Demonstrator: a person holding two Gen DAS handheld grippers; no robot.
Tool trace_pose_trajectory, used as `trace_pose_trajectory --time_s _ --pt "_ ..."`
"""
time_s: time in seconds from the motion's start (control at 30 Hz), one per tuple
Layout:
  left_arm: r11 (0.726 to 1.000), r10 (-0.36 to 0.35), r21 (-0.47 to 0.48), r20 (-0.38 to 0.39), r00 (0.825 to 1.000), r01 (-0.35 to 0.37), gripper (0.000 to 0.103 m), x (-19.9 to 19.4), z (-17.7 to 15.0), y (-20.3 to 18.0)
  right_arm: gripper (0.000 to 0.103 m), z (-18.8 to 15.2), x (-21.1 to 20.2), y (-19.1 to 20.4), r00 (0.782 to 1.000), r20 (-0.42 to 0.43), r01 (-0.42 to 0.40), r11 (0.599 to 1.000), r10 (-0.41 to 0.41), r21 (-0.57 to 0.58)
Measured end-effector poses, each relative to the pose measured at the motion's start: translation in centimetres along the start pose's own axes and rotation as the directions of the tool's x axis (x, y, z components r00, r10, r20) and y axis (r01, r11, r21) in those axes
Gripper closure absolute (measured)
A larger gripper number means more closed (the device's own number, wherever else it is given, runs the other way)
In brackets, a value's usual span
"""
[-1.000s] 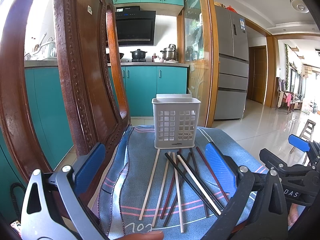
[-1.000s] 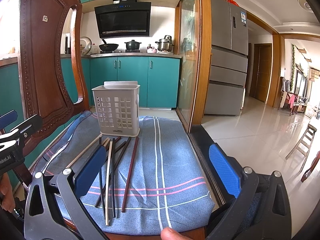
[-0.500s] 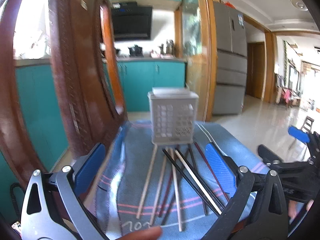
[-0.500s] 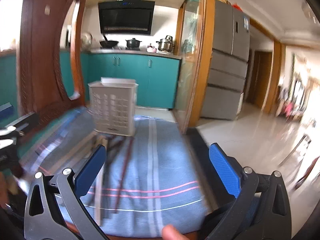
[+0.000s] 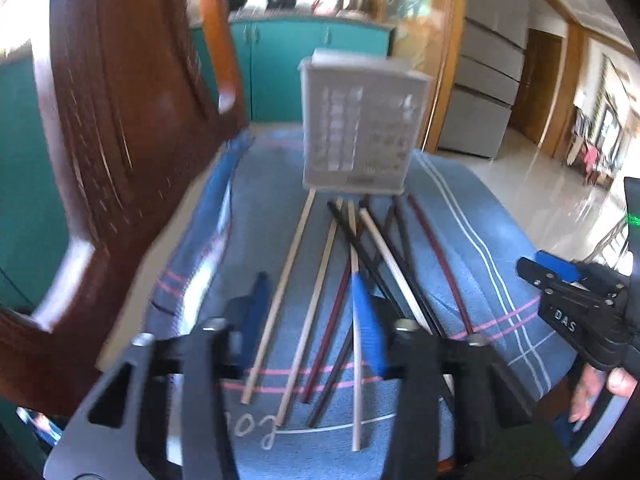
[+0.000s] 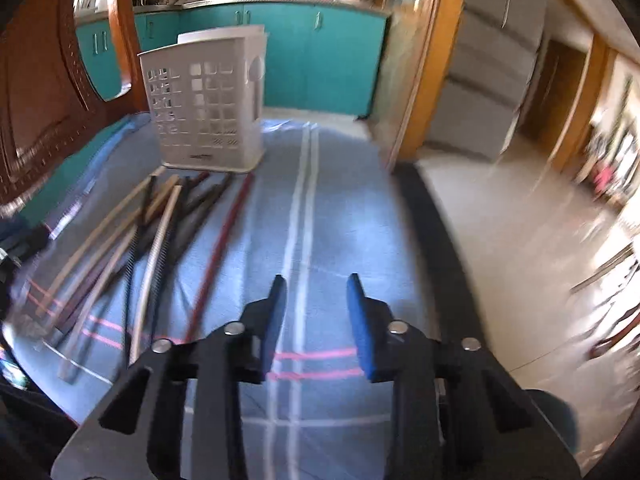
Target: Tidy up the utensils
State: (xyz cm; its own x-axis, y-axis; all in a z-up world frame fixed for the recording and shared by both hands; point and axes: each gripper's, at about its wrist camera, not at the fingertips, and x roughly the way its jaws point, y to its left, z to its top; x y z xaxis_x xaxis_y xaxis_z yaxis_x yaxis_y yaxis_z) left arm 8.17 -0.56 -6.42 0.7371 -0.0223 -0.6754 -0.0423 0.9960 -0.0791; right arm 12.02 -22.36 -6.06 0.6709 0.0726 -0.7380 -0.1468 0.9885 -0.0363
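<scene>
Several chopsticks (image 5: 352,280), pale wood, dark red and black, lie fanned on a blue striped cloth (image 5: 460,216) in front of a white perforated utensil basket (image 5: 360,128). My left gripper (image 5: 310,300) is open and hovers low over the near ends of the pale chopsticks, holding nothing. My right gripper (image 6: 316,300) is open and empty over the bare cloth (image 6: 340,208), to the right of the chopsticks (image 6: 160,232) and the basket (image 6: 204,104). The right gripper also shows at the right edge of the left wrist view (image 5: 576,296).
A carved wooden chair back (image 5: 120,128) stands close on the left. The table's right edge (image 6: 432,232) drops to a tiled floor (image 6: 520,216). Teal kitchen cabinets (image 6: 320,60) are behind.
Both grippers have tilted down and moved closer to the table. Both jaws have narrowed but stay open. The left one now sits over the chopsticks' near ends.
</scene>
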Motion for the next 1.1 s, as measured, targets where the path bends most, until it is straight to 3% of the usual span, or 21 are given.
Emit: trace_pose_trajectory --time_s 0.2,0.4,0.43,0.47,0.53,0.63,0.77,1.0,1.1 --pt "1.0 0.009 -0.023 -0.02 1.0 -0.009 0.066 1.6 0.8 -0.2 0.072 3.3 4.8 2.6 0.979 -0.134 -0.16 0.987 0.155 -0.028" --pt "0.999 0.013 -0.049 -0.052 0.999 -0.016 0.066 3.3 2.3 0.4 0.073 6.6 9.1 6.4 0.955 -0.254 -0.202 0.964 0.155 -0.17" --pt "0.998 0.012 -0.058 -0.058 0.998 -0.015 0.073 3.5 2.5 0.7 0.073 7.0 9.7 6.6 0.95 -0.271 -0.206 0.964 0.155 -0.17" --pt "0.998 0.014 -0.061 -0.057 0.998 -0.018 0.086 3.6 2.7 0.9 0.076 7.4 10.1 6.7 0.947 -0.276 -0.217 0.961 0.165 -0.169" --pt "0.998 0.003 -0.058 -0.057 0.998 -0.007 0.086 3.8 2.9 1.0 0.09 7.8 10.3 6.2 0.938 -0.282 -0.252 0.954 0.2 -0.16" --pt "0.999 -0.01 -0.054 -0.084 0.996 0.005 0.086 4.5 3.0 0.8 0.09 8.1 10.6 5.1 0.928 -0.277 -0.289 0.951 0.249 -0.113" --pt "1.0 0.016 0.012 -0.147 0.989 -0.014 0.086 6.5 4.4 0.2 0.093 8.8 10.4 4.2 0.937 -0.269 -0.261 0.957 0.221 -0.123" --pt "0.997 0.025 0.079 -0.268 0.963 -0.004 0.086 11.6 7.7 -0.4 0.096 10.0 10.9 0.8 0.932 -0.267 -0.263 0.964 0.243 -0.04" --pt "0.995 0.072 0.082 -0.299 0.951 -0.05 0.086 13.1 7.5 -0.3 0.096 9.7 11.4 0.8 0.931 -0.272 -0.265 0.963 0.244 -0.041"
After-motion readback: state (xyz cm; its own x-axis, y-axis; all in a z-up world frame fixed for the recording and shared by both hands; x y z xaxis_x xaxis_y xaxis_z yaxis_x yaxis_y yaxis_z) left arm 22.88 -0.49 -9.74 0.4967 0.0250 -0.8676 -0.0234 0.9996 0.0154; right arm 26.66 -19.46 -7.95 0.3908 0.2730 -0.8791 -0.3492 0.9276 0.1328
